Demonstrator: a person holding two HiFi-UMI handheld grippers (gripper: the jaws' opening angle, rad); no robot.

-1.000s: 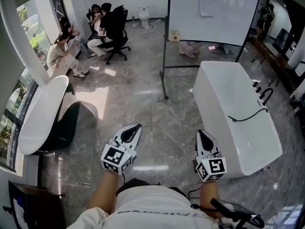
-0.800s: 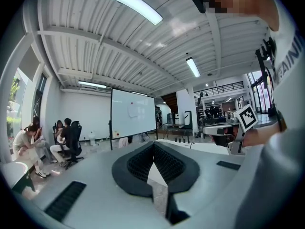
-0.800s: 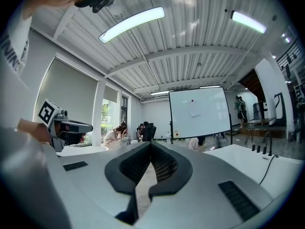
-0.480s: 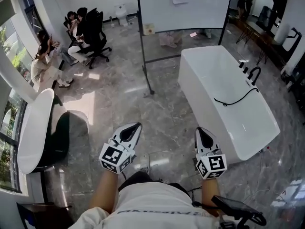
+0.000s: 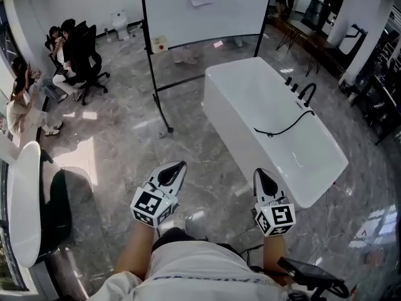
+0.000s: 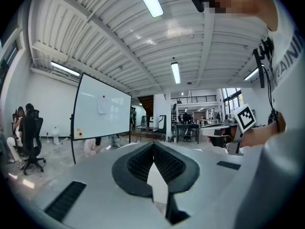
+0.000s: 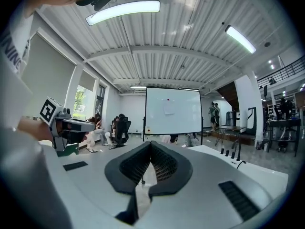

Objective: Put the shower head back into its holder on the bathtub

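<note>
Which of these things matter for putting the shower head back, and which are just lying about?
For the job: bathtub, black hose lying across it, faucet on its rim.
Just about: whiteboard, office chair, second tub at left.

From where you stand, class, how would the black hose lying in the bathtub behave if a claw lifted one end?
Probably floppy: the black hose lies in a loose curve across the white bathtub, so it would likely sag and trail. Likely light, since it looks thin beside the faucet. It may slide easily, as the tub looks smooth and glossy.
</note>
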